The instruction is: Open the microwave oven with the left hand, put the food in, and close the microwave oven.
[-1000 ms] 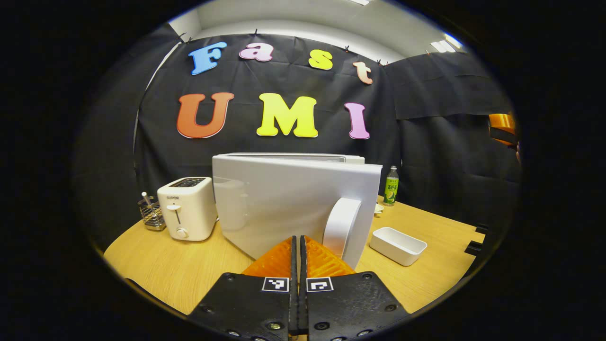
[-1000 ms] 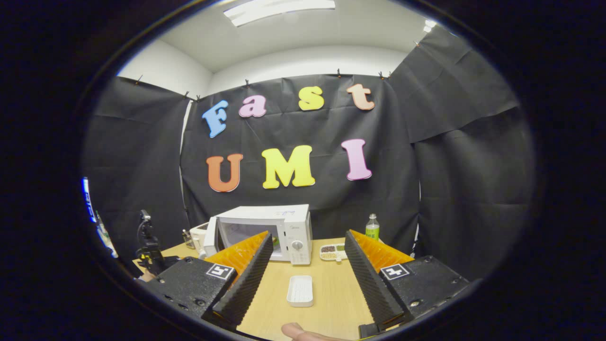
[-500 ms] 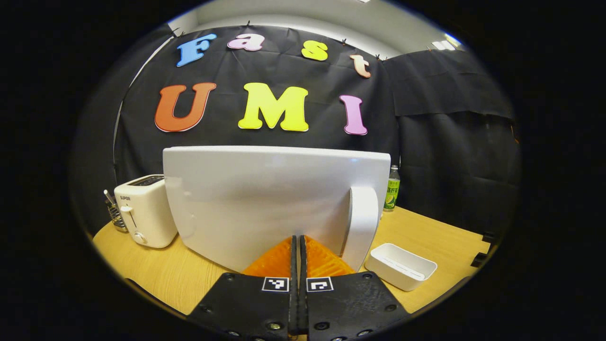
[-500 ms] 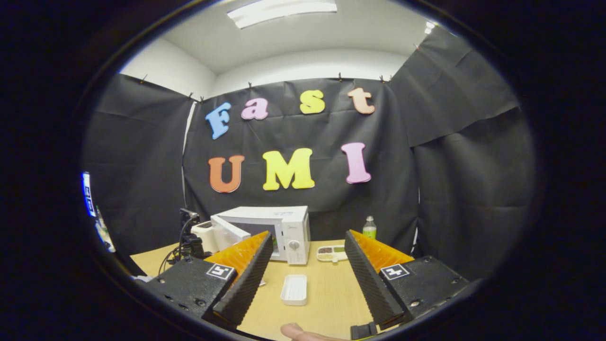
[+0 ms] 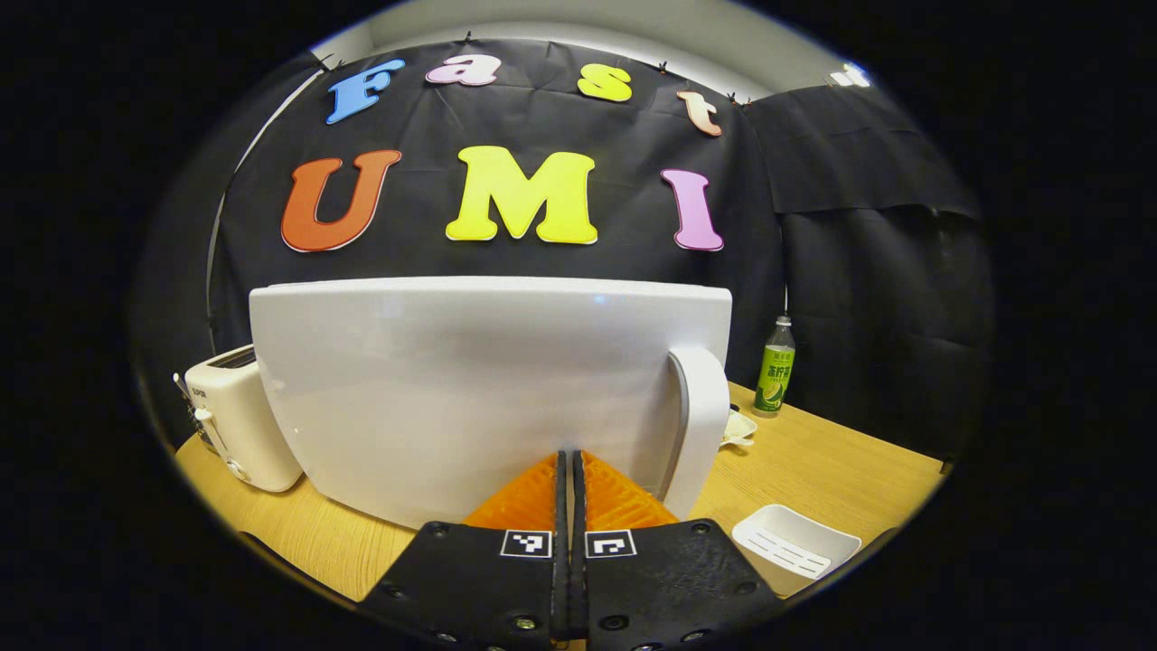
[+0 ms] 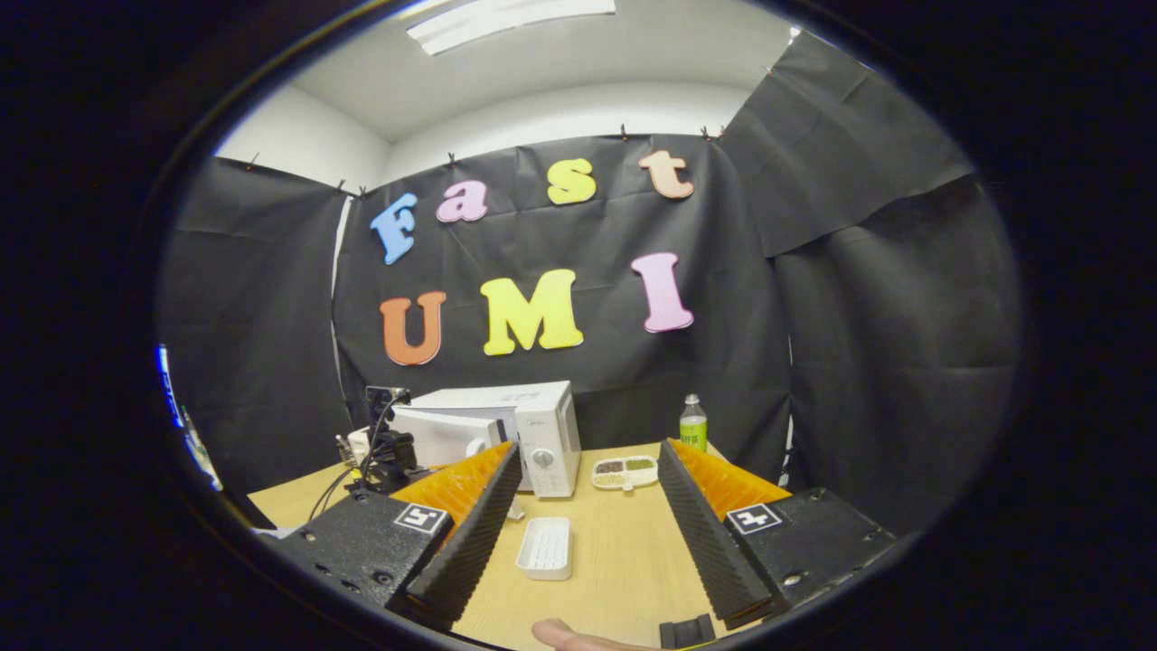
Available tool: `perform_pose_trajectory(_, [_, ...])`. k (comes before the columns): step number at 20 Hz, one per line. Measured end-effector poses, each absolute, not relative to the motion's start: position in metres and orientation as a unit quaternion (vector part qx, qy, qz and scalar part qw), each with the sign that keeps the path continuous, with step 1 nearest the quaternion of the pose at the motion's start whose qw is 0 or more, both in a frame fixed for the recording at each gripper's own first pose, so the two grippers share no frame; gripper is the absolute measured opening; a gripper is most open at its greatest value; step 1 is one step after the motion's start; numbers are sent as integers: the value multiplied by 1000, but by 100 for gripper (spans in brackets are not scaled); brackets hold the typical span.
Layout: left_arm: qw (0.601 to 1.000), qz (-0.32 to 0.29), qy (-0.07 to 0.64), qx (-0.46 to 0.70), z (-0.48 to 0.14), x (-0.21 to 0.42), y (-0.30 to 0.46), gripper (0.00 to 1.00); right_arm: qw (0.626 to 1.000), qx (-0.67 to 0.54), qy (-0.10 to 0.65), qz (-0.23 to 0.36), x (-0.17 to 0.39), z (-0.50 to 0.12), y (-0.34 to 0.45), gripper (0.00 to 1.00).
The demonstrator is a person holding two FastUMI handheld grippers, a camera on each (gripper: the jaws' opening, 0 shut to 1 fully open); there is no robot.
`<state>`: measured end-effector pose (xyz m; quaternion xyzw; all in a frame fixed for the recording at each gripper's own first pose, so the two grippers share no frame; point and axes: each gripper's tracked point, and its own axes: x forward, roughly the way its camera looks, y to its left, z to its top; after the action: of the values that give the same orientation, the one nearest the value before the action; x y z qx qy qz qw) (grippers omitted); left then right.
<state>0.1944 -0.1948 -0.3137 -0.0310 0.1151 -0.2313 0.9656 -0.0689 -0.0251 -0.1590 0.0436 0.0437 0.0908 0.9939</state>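
Observation:
The white microwave (image 6: 542,429) stands at the back of the wooden table. Its door (image 5: 470,389) is swung open and faces me broadside in the left gripper view, with its curved handle (image 5: 700,425) at the right edge. My left gripper (image 5: 569,459) is shut, its tips close against the door's outer face just left of the handle, with nothing seen between the fingers. It also appears in the right gripper view as the left gripper (image 6: 384,445) by the open door (image 6: 443,436). A divided food dish (image 6: 624,471) lies right of the microwave. My right gripper (image 6: 587,452) is open and empty.
A white slotted tray (image 6: 545,547) lies mid-table, also seen as the tray (image 5: 795,547) at lower right. A green bottle (image 5: 776,378) stands at the back right, a white toaster (image 5: 239,416) at the left. A person's fingertip (image 6: 560,635) shows at the bottom edge.
The microwave door has swung further open and now faces the left gripper broadside. The left gripper moved with it, still shut. The right gripper stayed open and drifted slightly.

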Motion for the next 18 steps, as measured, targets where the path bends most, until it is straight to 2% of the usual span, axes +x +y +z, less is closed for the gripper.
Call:
perform_pose_trajectory(7, [971, -183, 138, -75, -315, 251, -219, 0, 996, 26, 30, 82, -75, -151, -32, 91])
perform_pose_trajectory(8, [967, -185, 153, -89, -315, 247, -222, 0, 996, 24, 30, 81, -75, -151, -31, 97])
perform_pose_trajectory(9, [966, -188, 149, -99, -312, 249, -224, 0, 996, 20, 31, 80, -77, -152, -32, 91])
perform_pose_trajectory(17, [955, -167, 228, -85, -346, 227, -215, 0, 997, 6, 21, 78, -92, -132, -24, 91])
perform_pose_trajectory(18, [954, -165, 235, -85, -345, 220, -211, 0, 997, 4, 19, 80, -95, -129, -21, 97])
